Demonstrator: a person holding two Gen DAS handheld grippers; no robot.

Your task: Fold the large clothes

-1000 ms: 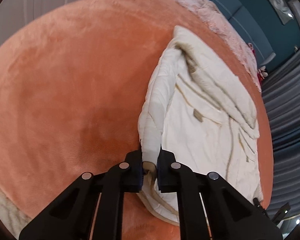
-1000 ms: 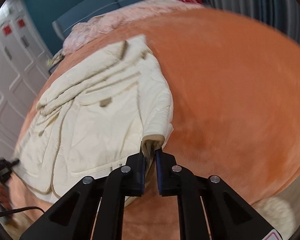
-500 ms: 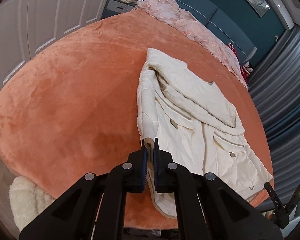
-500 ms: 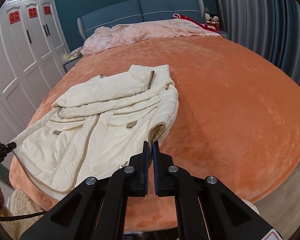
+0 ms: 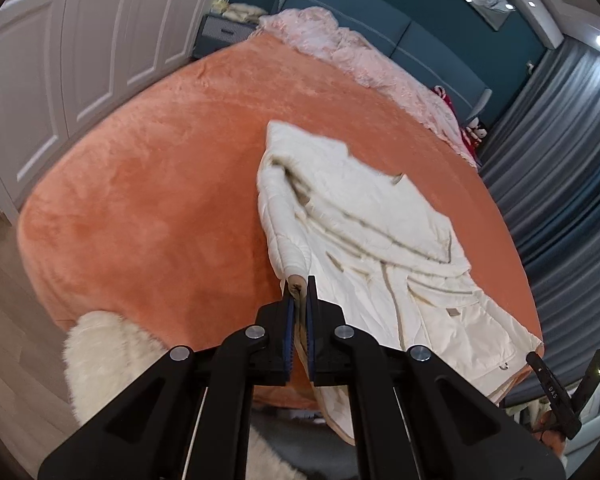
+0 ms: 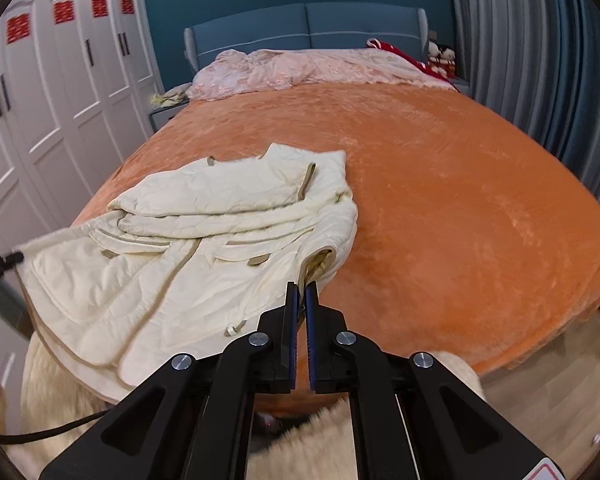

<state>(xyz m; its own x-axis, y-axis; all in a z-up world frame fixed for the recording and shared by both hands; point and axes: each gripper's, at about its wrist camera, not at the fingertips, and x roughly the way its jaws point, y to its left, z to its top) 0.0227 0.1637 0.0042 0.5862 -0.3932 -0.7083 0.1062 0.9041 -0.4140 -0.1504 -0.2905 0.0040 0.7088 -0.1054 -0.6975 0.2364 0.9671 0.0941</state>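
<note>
You have one cream quilted jacket (image 6: 204, 240) with tan trim, lying on the near left part of the bed. It lies crumpled and partly folded, one sleeve laid across the chest, button-tab pockets facing up. Its hem hangs over the near edge of the bed, and its hood points toward the far end.

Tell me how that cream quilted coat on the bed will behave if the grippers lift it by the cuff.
The coat will probably sag: it lies in soft folds on the orange blanket. Its puffy quilting suggests it is bulky but fairly light. The left gripper is shut on only the thin cuff, so the rest would likely trail behind.
</note>
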